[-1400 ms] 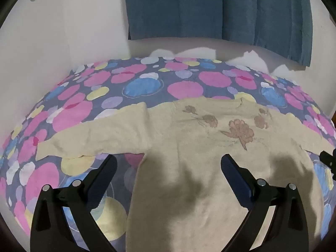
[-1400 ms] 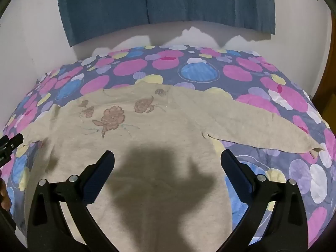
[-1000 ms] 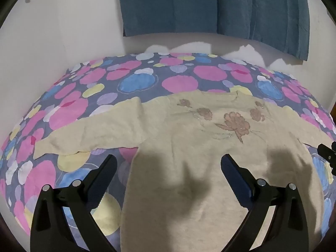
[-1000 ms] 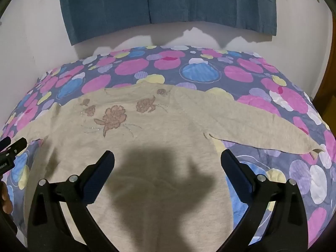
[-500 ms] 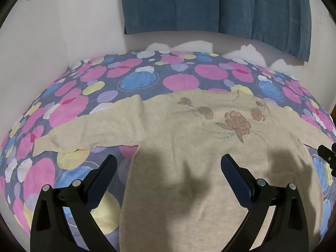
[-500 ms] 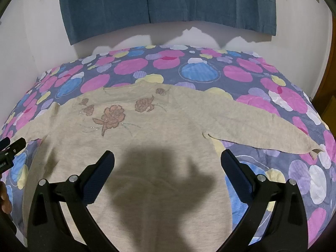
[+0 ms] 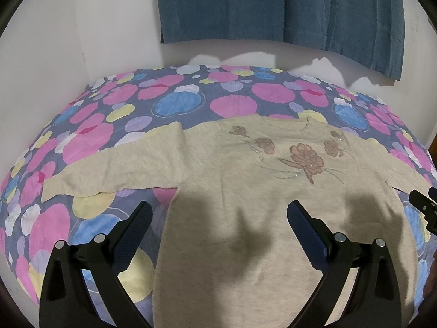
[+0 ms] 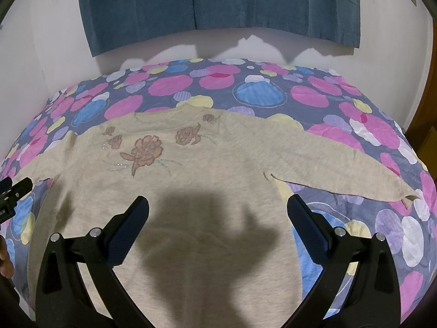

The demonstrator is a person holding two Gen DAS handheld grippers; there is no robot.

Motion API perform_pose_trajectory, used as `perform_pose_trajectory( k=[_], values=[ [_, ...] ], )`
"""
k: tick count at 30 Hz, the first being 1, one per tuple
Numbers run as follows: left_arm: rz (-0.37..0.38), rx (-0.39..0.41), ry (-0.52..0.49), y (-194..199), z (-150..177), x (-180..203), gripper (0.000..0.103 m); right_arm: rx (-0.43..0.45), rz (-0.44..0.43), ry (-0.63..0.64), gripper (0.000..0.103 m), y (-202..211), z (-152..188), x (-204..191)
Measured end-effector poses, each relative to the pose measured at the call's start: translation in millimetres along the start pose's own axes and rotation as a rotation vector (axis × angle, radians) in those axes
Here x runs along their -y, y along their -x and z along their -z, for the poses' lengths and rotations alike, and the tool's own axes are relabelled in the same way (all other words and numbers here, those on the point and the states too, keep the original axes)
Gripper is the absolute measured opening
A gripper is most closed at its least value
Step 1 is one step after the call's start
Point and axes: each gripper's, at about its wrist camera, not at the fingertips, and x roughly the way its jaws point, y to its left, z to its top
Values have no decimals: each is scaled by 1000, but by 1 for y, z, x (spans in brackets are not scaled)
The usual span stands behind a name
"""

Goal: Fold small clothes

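A small beige sweater [image 7: 245,191] [image 8: 191,191] with brown embroidered flowers [image 7: 306,158] [image 8: 146,150] lies flat, front up, on the spotted bedspread. Its left sleeve [image 7: 117,166] stretches out to the left and its right sleeve [image 8: 327,161] reaches out to the right. My left gripper [image 7: 218,213] hovers open over the sweater's lower left side, holding nothing. My right gripper [image 8: 218,213] hovers open over the lower body, also holding nothing. Each gripper's tip shows at the edge of the other's view. The hem is hidden below both views.
The bedspread [image 7: 174,104] [image 8: 259,95] has pink, blue and yellow spots on a grey-blue ground. A dark blue cloth [image 7: 273,5] [image 8: 218,2] hangs on the white wall behind the bed. Wooden trim [image 8: 428,125] stands at the far right.
Both grippers have drifted slightly, so the sweater sits a little differently in each view. The jaws stay open and the sweater has not moved.
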Motion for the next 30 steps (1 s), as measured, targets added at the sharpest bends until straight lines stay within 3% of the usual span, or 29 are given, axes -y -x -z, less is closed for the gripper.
perform_pose_trajectory(
  k=[30],
  values=[
    [1, 0, 2, 1, 1, -1, 98, -2, -4, 2, 101, -3, 0, -1]
  ],
)
